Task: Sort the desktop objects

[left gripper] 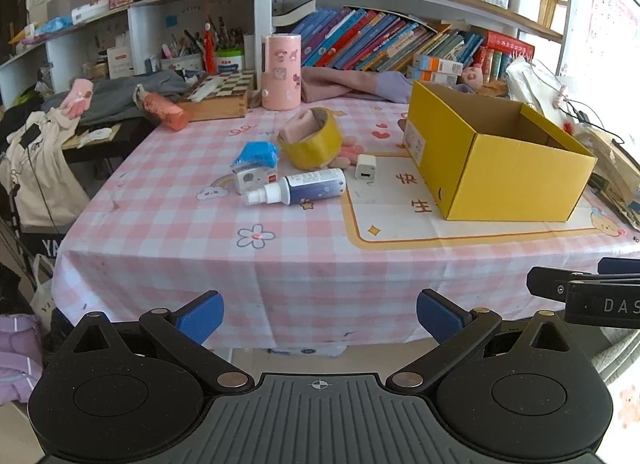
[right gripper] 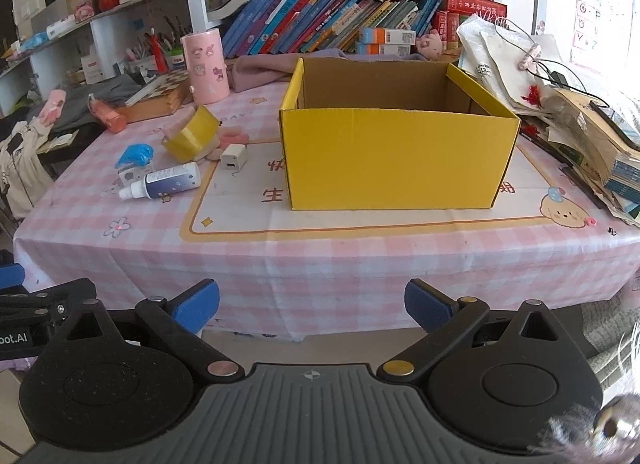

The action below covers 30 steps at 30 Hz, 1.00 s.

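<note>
My left gripper (left gripper: 320, 314) & right gripper (right gripper: 312, 304) both spread wide, holding nothing, short of table (left gripper: 168, 256). Bottle (left gripper: 298, 187), tape (left gripper: 312, 139), charger (left gripper: 366, 167) left of yellow box (right gripper: 396, 160).

The yellow box (right gripper: 396, 156) stands open-topped, with bare tablecloth (right gripper: 320, 260) before it and clutter (left gripper: 296, 168) crowding its left.

1. The counter (left gripper: 160, 248) has a pink-and-white checked cloth draped over its front edge.
2. Big open yellow box (right gripper: 396, 156) sits on the right half.
3. Left of it: a white charger cube (left gripper: 365, 166), yellow tape roll (left gripper: 312, 140), spray bottle (left gripper: 304, 187) on its side, blue crumpled thing (left gripper: 256, 154), and a small printed box (left gripper: 250, 179).
4. Back: a pink cylinder (left gripper: 281, 72) and a wooden chessboard box (left gripper: 218, 98).
</note>
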Each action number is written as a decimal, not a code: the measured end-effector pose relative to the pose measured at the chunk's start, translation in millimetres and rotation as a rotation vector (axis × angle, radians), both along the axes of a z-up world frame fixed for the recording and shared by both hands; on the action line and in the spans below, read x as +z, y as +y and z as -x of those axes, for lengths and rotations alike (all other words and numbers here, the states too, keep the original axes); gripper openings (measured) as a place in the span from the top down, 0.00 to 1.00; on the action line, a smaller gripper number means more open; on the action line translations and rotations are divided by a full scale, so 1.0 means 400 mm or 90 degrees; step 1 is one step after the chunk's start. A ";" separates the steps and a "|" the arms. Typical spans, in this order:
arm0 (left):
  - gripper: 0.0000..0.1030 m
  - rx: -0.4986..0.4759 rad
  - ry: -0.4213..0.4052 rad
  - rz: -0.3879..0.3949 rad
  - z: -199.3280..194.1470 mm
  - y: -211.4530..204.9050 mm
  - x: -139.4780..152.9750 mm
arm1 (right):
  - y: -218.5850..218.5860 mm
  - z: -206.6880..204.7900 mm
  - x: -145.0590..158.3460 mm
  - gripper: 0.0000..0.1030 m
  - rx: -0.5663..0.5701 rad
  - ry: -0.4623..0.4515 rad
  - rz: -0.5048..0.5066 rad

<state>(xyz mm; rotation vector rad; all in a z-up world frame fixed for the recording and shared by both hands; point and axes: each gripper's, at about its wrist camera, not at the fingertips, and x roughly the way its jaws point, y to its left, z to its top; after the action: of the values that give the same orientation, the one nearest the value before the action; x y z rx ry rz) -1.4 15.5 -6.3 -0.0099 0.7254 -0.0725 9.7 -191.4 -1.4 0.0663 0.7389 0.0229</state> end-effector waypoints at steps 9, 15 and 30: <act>0.00 0.028 0.004 -0.003 0.010 0.039 0.002 | 0.034 -0.008 0.002 0.17 0.023 0.014 -0.011; 0.00 0.060 0.009 0.005 0.019 0.072 0.000 | 0.068 -0.017 0.007 0.27 0.062 0.009 -0.012; 0.00 0.098 -0.001 0.008 -0.026 0.111 -0.010 | 0.133 -0.088 0.010 0.45 0.126 -0.028 0.001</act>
<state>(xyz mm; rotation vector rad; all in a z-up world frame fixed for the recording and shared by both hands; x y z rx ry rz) 8.9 60.1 -10.3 -0.0781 0.7207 0.0701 45.0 -138.1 2.5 -0.0085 0.7000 0.2126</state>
